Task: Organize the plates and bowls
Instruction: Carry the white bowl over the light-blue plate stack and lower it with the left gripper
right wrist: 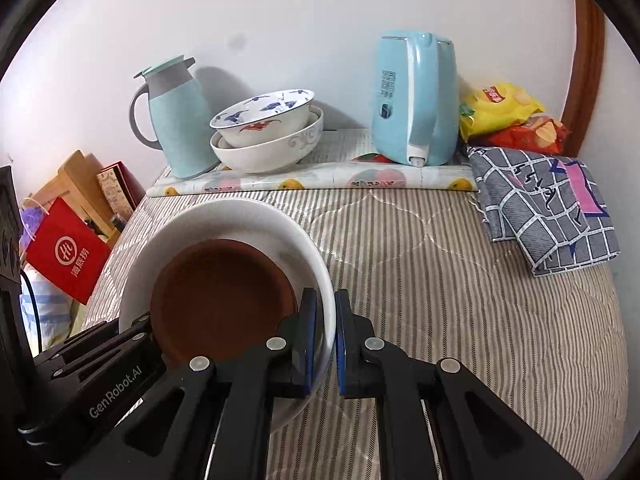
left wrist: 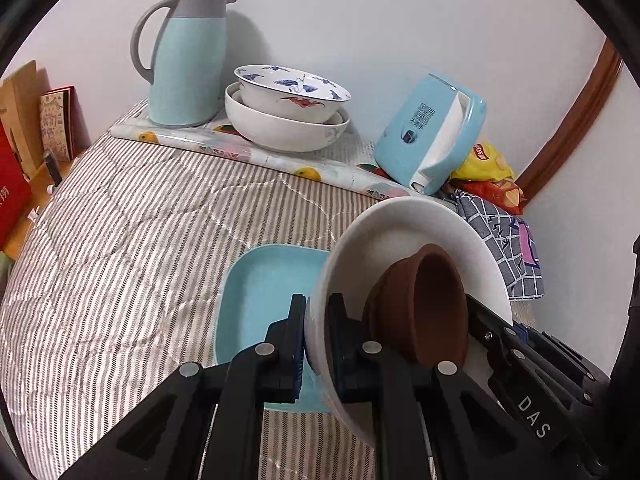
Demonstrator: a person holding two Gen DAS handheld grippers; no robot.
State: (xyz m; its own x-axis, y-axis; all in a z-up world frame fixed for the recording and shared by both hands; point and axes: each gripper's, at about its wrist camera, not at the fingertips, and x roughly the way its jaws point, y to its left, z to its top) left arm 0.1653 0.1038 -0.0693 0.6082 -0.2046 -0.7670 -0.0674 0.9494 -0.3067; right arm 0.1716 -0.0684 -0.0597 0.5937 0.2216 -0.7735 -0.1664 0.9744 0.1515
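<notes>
My left jaws (left wrist: pixel 316 344) and right jaws (right wrist: pixel 325 340) both clamped the white bowl's (right wrist: pixel 224 220) rim; a brown dish (right wrist: pixel 220 300) lay inside; the blue plate (left wrist: pixel 260 280) seemingly sat below.

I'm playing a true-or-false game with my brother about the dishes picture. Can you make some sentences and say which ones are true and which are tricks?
1. Both grippers, left gripper and right gripper, clamp the rim of the white bowl. True.
2. A brown dish sits inside the white bowl. True.
3. The blue square plate is stacked on the patterned bowl. False: it lies on the striped cloth, under the held bowl.
4. The patterned bowl stands alone. False: it sits in a bigger white bowl.
5. The thermos jug is red. False: light blue.
</notes>
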